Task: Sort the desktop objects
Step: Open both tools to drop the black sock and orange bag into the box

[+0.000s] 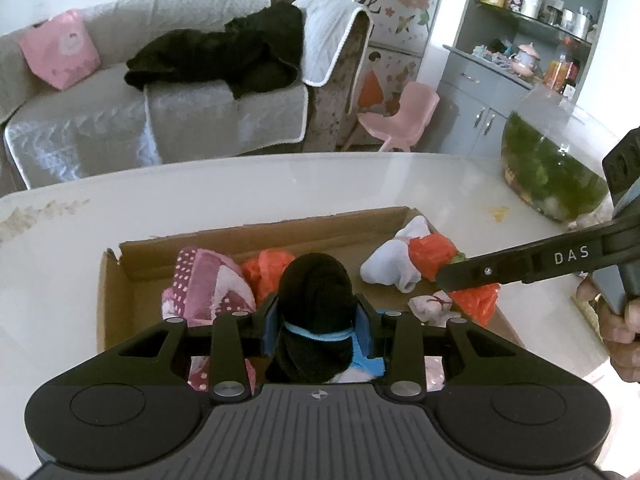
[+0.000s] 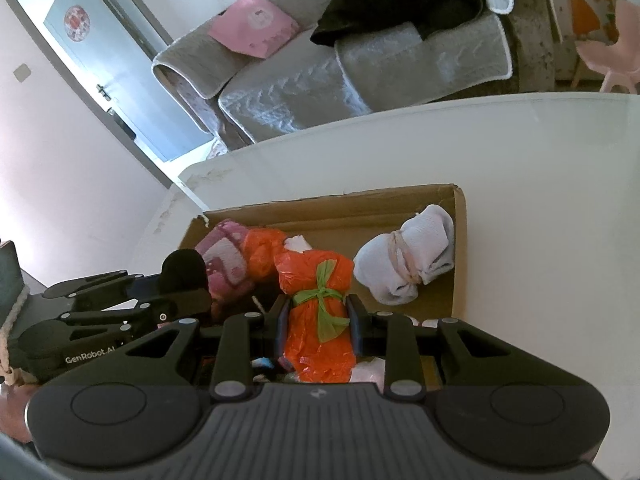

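Left tool (image 1: 316,320): clenched on black sock roll (image 1: 314,280) with blue band, above cardboard box (image 1: 110,300) on white surface (image 1: 240,188); pink dotted bundle (image 1: 208,284) inside the box.
Right tool (image 2: 316,324): clenched on orange bag bundle (image 2: 316,280) tied green, over the same box; white sock bundle (image 2: 408,260) lies inside.

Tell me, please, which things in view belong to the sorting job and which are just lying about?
Job:
- black bundle in the left gripper
- orange bundle in the right gripper
- cardboard box
- white bundle
- pink bundle

Lying about:
- fish bowl
- sofa
- pink chair
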A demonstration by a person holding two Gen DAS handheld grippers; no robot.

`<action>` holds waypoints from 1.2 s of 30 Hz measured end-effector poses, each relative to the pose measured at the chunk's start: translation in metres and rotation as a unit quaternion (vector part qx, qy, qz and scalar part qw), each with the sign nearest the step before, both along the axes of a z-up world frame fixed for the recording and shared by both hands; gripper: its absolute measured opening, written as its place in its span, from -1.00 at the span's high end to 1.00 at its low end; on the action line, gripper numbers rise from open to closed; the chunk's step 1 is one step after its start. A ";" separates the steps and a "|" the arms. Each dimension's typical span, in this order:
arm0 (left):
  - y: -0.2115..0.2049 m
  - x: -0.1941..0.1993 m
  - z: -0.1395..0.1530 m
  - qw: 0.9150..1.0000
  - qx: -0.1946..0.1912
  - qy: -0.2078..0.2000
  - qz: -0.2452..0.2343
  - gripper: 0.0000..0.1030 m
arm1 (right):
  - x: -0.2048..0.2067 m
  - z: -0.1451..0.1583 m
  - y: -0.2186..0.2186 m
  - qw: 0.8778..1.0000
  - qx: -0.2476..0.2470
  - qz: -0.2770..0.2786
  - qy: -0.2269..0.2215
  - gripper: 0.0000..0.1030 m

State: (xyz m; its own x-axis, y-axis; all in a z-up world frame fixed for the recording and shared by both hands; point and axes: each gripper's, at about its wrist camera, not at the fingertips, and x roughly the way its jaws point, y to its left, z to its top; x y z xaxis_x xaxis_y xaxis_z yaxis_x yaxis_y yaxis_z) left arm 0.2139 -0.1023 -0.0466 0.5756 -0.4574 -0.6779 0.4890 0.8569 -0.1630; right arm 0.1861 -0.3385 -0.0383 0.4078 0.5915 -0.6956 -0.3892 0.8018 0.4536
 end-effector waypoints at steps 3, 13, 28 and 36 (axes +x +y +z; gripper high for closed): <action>-0.004 0.004 -0.005 1.000 0.003 0.002 0.000 0.13 | 0.006 -0.003 0.002 1.000 -0.002 -0.005 0.002 0.47; -0.016 0.010 -0.013 1.000 0.009 -0.001 -0.003 0.11 | 0.014 -0.009 0.011 1.000 -0.024 -0.005 0.000 0.45; -0.018 0.002 -0.007 0.999 0.022 -0.029 0.017 -0.65 | 0.008 0.000 0.013 0.998 -0.052 -0.021 -0.034 0.06; -0.004 -0.028 0.011 0.999 0.020 -0.042 0.019 -0.68 | -0.029 0.020 0.001 0.998 -0.036 -0.022 -0.057 0.02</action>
State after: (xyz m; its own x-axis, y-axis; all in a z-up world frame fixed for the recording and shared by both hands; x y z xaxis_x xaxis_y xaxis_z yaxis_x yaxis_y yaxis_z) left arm 0.1857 -0.1067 -0.0359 0.6469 -0.4074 -0.6446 0.4669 0.8799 -0.0875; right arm 0.1568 -0.3374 -0.0180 0.5104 0.5223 -0.6831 -0.3993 0.8475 0.3497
